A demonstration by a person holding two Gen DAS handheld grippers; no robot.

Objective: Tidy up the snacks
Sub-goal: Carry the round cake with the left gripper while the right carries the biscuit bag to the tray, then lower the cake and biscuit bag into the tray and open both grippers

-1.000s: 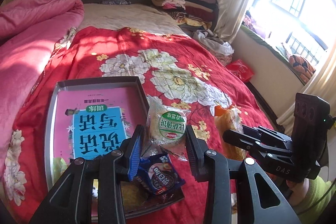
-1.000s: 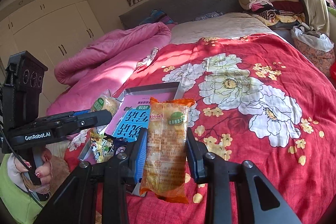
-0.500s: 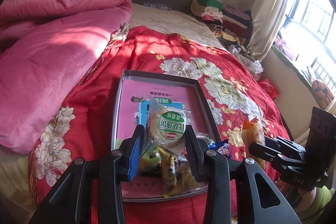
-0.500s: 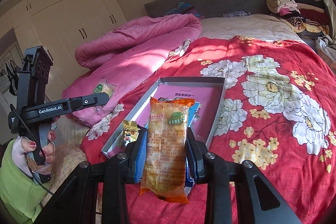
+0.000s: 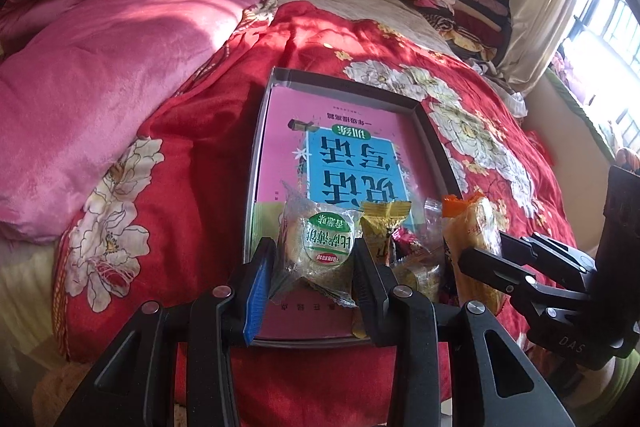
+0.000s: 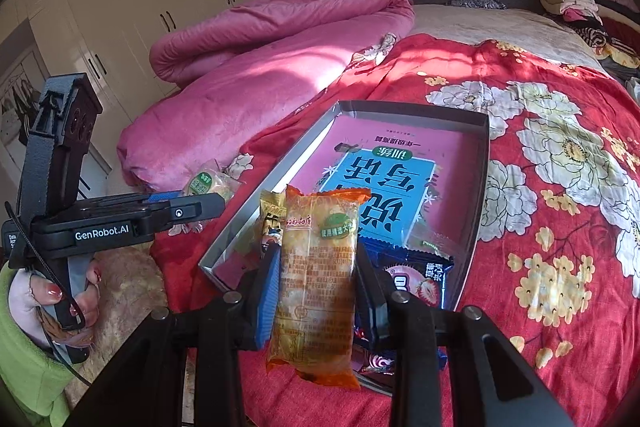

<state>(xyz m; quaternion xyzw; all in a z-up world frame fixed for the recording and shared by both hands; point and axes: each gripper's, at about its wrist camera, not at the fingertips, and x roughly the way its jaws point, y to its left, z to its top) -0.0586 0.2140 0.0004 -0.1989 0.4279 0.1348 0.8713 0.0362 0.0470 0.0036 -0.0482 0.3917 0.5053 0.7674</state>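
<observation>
Clearly both grippers are loaded and hanging over the near end of the shallow grey metal tray [image 5: 262, 131] that lies on the red flowered quilt [image 5: 192, 155]. The left gripper [image 5: 314, 259] has its jaws closed against the sides of a round cake in a clear wrapper with a green label [image 5: 320, 247], pinched at the edges, probably so the soft middle isn't squashed. The right gripper [image 6: 316, 267] is likewise clamped on a long orange-wrapped pastry packet [image 6: 316, 275], held upright by its lower half. A pink and blue book [image 6: 384, 179] lines the tray floor, and a yellow sweet packet [image 5: 382, 227] and a dark blue strawberry-print packet [image 6: 416, 279] lie bunched at the near end. I'd guess each held snack is about to be set down alongside them. A rolled pink duvet [image 6: 256, 51] sits well apart.
</observation>
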